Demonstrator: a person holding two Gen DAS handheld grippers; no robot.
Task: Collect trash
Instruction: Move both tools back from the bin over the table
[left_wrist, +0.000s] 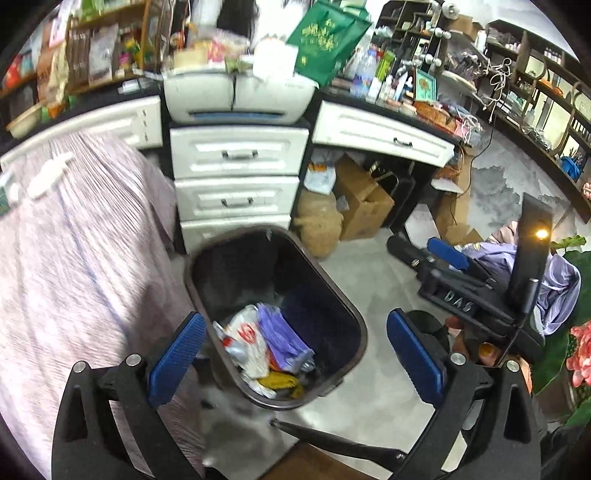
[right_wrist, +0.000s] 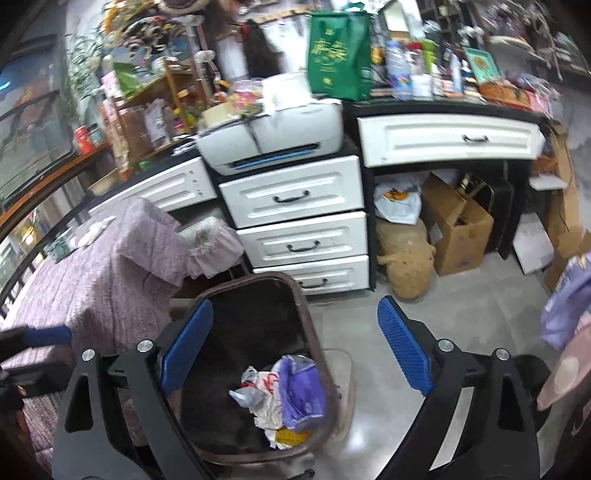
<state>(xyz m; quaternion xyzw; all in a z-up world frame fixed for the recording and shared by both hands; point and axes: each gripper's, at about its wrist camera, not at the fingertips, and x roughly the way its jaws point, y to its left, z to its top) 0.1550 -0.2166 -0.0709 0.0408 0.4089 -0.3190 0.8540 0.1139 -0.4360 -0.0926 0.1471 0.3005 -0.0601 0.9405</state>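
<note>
Bin: dark brown, rounded-rectangular plastic trash bin (left_wrist: 354, 325) (right_wrist: 295, 291), upright and open-topped, on the pale floor in front of the white drawers.
Fill: low, trash heaped against one side of the bottom.
Contents: crumpled white plastic bag with red print (left_wrist: 245, 341) (right_wrist: 264, 397); crumpled purple plastic wrapper (left_wrist: 282, 341) (right_wrist: 304, 393) touching it; a yellow scrap (left_wrist: 279, 380) (right_wrist: 291, 437) beneath both.
</note>
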